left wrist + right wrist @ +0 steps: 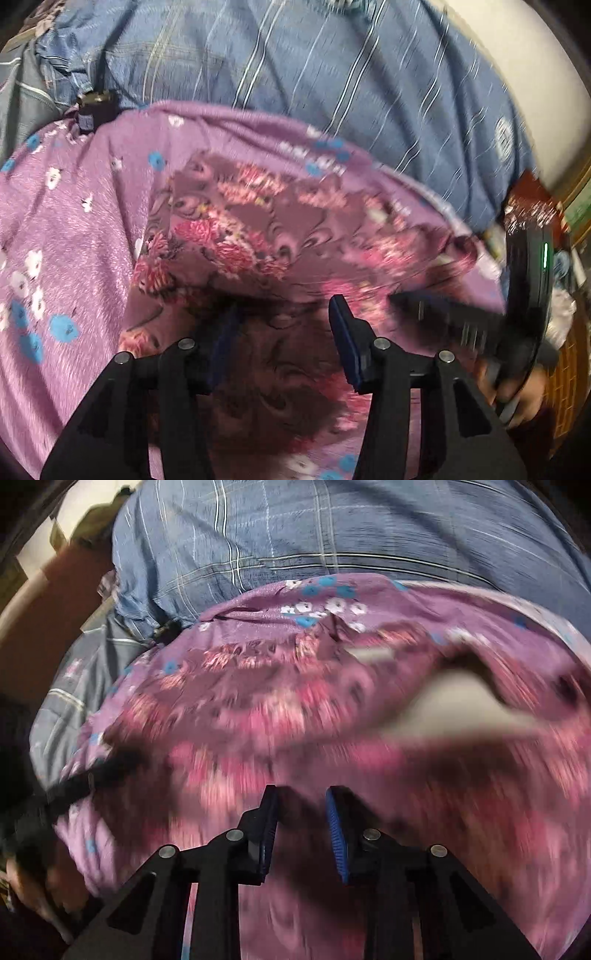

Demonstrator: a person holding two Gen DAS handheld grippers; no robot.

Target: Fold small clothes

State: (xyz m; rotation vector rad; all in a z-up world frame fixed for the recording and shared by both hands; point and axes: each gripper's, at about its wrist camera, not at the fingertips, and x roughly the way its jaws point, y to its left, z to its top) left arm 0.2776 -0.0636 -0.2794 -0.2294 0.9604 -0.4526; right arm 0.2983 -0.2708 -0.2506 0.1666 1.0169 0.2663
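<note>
Two grippers hang over one floral garment (236,229), a dark pink-flowered cloth lying on the purple sheet (74,236), its long axis running side to side. Left gripper (286,325) — jaws apart, nothing between. Right gripper (301,812) — jaws apart too. Beyond the garment lies a blue striped quilt (295,62). Blur hides the garment's far edges.

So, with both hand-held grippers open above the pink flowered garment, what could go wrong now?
1. The flowered garment lies on a purple floral sheet; a closing left hand-held gripper might pinch both layers.
2. Both views are motion-blurred, so the right hand-held gripper could miss the edge.
</note>
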